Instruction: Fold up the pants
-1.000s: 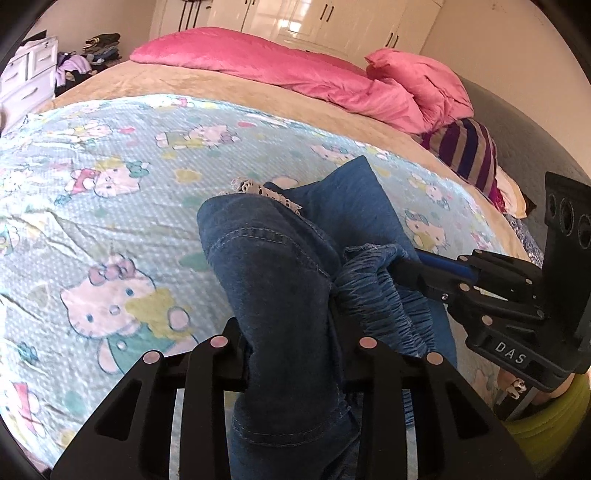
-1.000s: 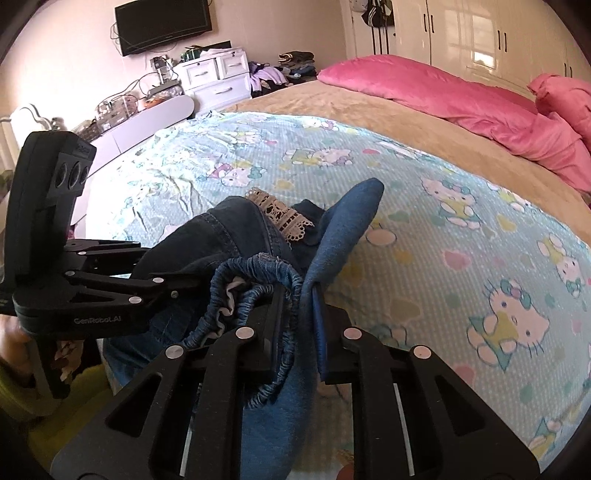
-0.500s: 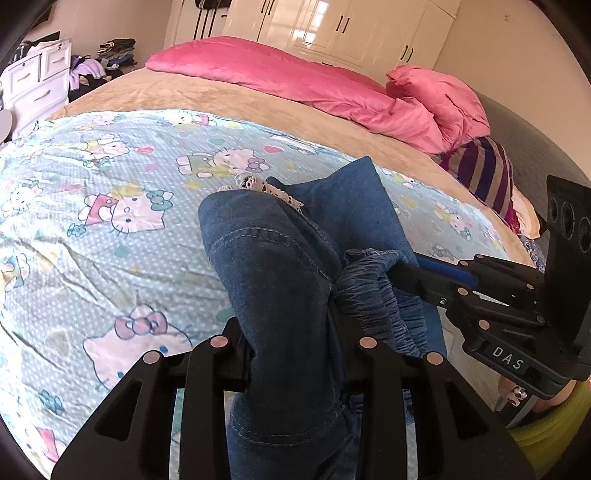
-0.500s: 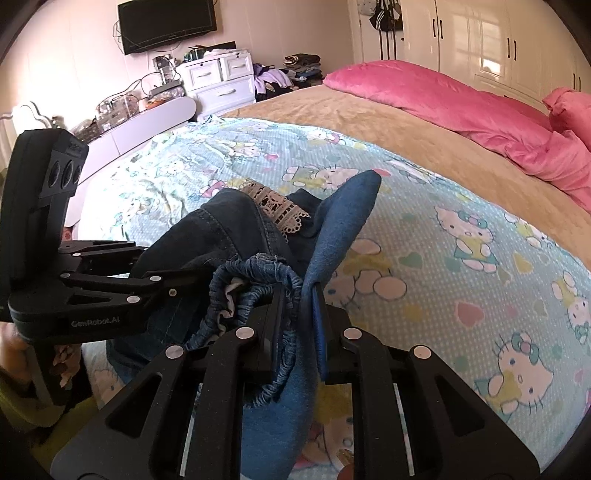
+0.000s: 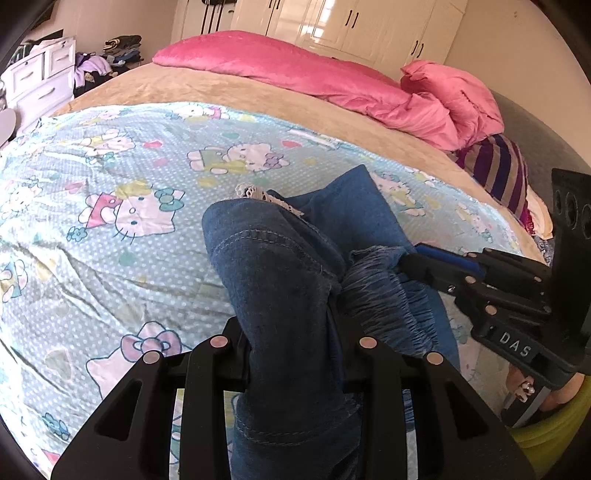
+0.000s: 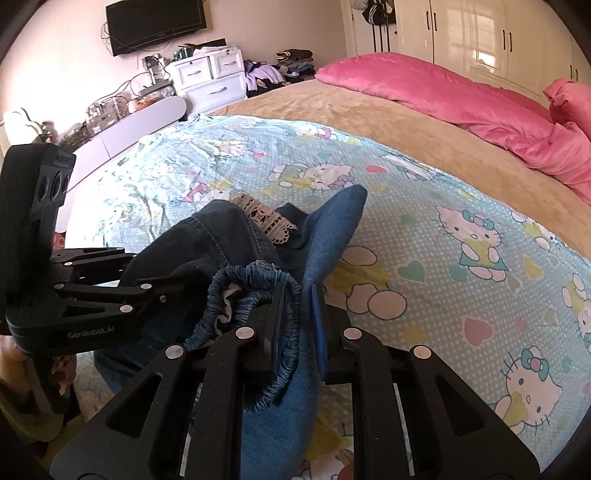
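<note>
I am counting one pair of pants (image 5: pixel 280 273), two claws, one bed (image 5: pixel 229 92), one patterned sheet (image 5: pixel 110 192), and one pink duvet (image 5: pixel 332 81) bunched along the far side. A striped cushion (image 5: pixel 498 166) is lying by the duvet's end. In the right view I am also seeing one wall television (image 6: pixel 155 22) and one white drawer unit (image 6: pixel 210 77).

My left claw (image 5: pixel 291 354) is standing at a narrow gap, its jaws pressing on a thick fold of dark denim that is filling the space between them. My right claw (image 6: pixel 295 332) is standing almost closed, its jaws pinching the gathered elastic waistband (image 6: pixel 251 291) together with a lighter blue layer. Each claw is showing in the other's view: the right claw (image 5: pixel 436 269) coming in from the right edge, the left claw (image 6: pixel 162 291) from the left edge, both biting the same bunch close together.

The pants are hanging bunched between the two claws, above the sheet near the bed's near edge. The denim is dark blue with pale stitching; a strip of lace trim (image 6: pixel 262 218) is sitting on top of the bunch, and one flap (image 6: pixel 340 221) is sticking up towards the pillows.
</note>
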Demonstrator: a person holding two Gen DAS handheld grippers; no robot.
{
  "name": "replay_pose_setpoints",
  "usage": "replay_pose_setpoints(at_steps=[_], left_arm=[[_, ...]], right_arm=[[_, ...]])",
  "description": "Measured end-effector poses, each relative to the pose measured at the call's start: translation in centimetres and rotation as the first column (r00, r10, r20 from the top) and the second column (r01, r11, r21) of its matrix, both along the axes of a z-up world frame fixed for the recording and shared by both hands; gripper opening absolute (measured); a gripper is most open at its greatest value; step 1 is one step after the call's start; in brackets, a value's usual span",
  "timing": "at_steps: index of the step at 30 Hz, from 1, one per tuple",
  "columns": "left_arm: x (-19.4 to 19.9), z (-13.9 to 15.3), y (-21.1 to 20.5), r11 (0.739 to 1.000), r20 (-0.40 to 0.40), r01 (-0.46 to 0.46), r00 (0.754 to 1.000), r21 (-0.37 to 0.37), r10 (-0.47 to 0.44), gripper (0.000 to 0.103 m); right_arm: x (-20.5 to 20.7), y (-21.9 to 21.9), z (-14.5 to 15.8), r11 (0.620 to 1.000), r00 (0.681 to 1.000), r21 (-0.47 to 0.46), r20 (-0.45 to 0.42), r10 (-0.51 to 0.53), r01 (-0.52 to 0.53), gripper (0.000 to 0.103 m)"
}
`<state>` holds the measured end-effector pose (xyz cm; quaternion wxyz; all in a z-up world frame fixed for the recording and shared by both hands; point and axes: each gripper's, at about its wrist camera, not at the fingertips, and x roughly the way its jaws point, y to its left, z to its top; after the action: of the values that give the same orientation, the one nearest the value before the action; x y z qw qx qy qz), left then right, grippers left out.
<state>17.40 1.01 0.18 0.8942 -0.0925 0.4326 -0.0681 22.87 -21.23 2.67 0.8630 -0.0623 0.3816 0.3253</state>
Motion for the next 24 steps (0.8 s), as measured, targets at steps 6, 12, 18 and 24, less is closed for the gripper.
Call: replay_pose_setpoints(at_steps=[6, 12, 18, 24], left_arm=[[0.1, -0.9, 0.4, 1.0, -0.021, -0.013, 1.0, 0.006, 0.013, 0.036], [0.0, -2.1, 1.1, 1.0, -0.047, -0.026, 0.999, 0.004, 0.026, 0.051], [0.1, -3.0, 1.6, 0.999, -0.058, -0.031, 0.998, -0.017, 0.03, 0.056], [-0.2, -3.0, 1.6, 0.999, -0.052, -0.034, 0.998, -0.022, 0.032, 0.056]], right_arm=[[1.3, -1.3, -1.6, 0.999, 0.997, -0.006, -0.051, -0.051, 0.05, 0.009], [2.3, -2.5, -3.6, 0.995, 0.988, -0.018, -0.115, -0.103, 0.102, 0.015], [2.5, -2.4, -4.6, 0.991, 0.982, -0.049, -0.132, -0.134, 0.128, 0.022], [2.3, -2.5, -4.2, 0.988, 0.981, -0.056, -0.126, -0.149, 0.143, 0.034]])
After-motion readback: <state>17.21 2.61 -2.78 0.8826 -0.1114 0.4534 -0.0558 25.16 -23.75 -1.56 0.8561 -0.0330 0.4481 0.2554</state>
